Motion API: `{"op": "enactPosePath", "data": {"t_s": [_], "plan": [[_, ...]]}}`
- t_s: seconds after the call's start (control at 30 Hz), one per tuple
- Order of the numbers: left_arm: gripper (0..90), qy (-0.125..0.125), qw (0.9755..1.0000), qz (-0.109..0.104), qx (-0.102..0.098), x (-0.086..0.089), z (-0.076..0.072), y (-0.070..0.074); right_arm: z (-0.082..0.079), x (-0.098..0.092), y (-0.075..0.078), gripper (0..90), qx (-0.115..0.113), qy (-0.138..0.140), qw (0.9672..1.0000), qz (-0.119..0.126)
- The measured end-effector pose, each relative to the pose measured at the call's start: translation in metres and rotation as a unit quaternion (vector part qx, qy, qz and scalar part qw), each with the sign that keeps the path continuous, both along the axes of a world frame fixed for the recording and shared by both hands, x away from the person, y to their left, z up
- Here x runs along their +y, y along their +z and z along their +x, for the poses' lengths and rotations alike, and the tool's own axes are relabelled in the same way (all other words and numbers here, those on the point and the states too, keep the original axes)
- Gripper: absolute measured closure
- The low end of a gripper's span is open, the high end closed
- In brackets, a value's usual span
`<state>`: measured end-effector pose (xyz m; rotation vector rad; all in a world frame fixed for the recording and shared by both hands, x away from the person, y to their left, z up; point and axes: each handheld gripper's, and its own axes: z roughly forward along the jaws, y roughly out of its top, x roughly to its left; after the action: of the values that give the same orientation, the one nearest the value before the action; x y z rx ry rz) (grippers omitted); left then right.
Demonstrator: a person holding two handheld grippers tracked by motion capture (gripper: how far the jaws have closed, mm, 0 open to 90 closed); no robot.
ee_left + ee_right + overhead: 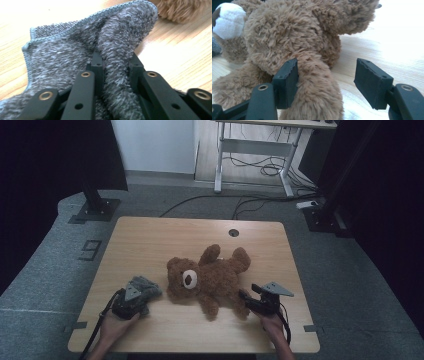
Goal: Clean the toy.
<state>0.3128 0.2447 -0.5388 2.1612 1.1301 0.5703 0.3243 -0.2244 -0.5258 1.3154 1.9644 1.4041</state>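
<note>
While the teddy bear is lying on its back mid-table, head toward the left, both grippers are working at the near edge. Left gripper is sitting on the grey cloth, just left of the bear's head. In the left gripper view its jaws are pinching a raised fold of that cloth, pads pressing into the pile on both sides; rest of the cloth is lying flat on the wooden table. Right gripper is sitting at the bear's lower limb nearest the person. In the right gripper view the jaws are standing partly open around that limb: one pad is touching the fur, the other is well clear, so nothing is being clamped there.
</note>
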Motion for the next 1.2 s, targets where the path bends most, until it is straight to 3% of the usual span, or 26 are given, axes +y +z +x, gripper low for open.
{"op": "enactPosePath", "data": {"t_s": [0.07,0.17,0.33,0.47,0.63,0.87,0.97,1.2], "plan": [[75.8,0.002,0.9999,-0.009,-0.008,0.003,0.000,0.003,0.001,-0.004,0.001,35.3,-0.004,-0.005,1.0000,0.004],[75.9,0.003,0.9988,-0.044,-0.021,0.009,-0.002,0.011,0.002,-0.007,0.001,35.2,-0.004,-0.008,0.9999,0.006],[76.3,-0.004,0.9943,-0.097,-0.044,0.016,-0.008,0.027,0.000,-0.010,0.001,34.5,-0.007,-0.002,1.0000,0.005],[76.4,-0.015,0.9921,-0.112,-0.054,0.010,-0.008,0.041,0.001,-0.010,0.003,33.5,-0.011,0.005,0.9999,0.007],[76.2,-0.031,0.9876,-0.137,-0.071,0.001,-0.005,0.060,0.008,-0.006,0.011,29.9,-0.011,0.019,0.9997,0.010],[75.7,-0.045,0.9830,-0.155,-0.088,-0.008,0.002,0.077,0.024,0.013,0.017,25.0,0.006,0.046,0.9989,0.000],[75.6,-0.054,0.9796,-0.172,-0.089,-0.011,0.003,0.084,0.029,0.024,0.016,22.4,0.022,0.068,0.9974,-0.014],[75.2,-0.073,0.9781,-0.176,-0.083,-0.029,0.008,0.088,0.036,0.046,0.001,21.7,0.044,0.098,0.9933,-0.043]]}}
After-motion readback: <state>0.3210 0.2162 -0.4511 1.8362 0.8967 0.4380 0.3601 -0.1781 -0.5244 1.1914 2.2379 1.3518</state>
